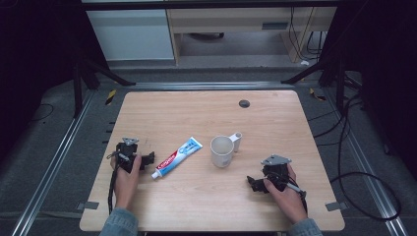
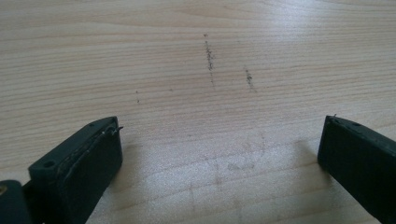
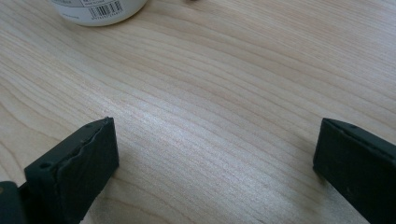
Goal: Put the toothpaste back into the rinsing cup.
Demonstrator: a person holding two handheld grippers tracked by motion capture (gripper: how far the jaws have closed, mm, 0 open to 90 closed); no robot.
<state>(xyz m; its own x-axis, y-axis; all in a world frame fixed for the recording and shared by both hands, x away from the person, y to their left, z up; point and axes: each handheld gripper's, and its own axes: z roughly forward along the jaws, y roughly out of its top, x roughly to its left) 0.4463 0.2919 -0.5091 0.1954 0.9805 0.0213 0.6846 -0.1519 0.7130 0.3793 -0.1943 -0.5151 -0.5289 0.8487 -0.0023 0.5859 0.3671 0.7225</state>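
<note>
On wooden table (image 1: 206,196), rested with both tongs, left gripper (image 1: 147,160) and right gripper (image 1: 252,183), spread and empty; next, probably reach for toothpaste (image 1: 176,157) or cup (image 1: 222,151).

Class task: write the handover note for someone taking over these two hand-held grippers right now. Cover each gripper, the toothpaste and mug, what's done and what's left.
Left gripper: open, empty, low over the table at its left side, jaws pointing toward the toothpaste tube.
Right gripper: open, empty, at the table's right front, just short of the mug.
Toothpaste tube: lying flat, cap end toward the left gripper.
White mug: upright beside the tube, handle at the far right, looks empty.
Done: nothing handled yet.
Left: probably picking up the tube and putting it into the mug.
</note>
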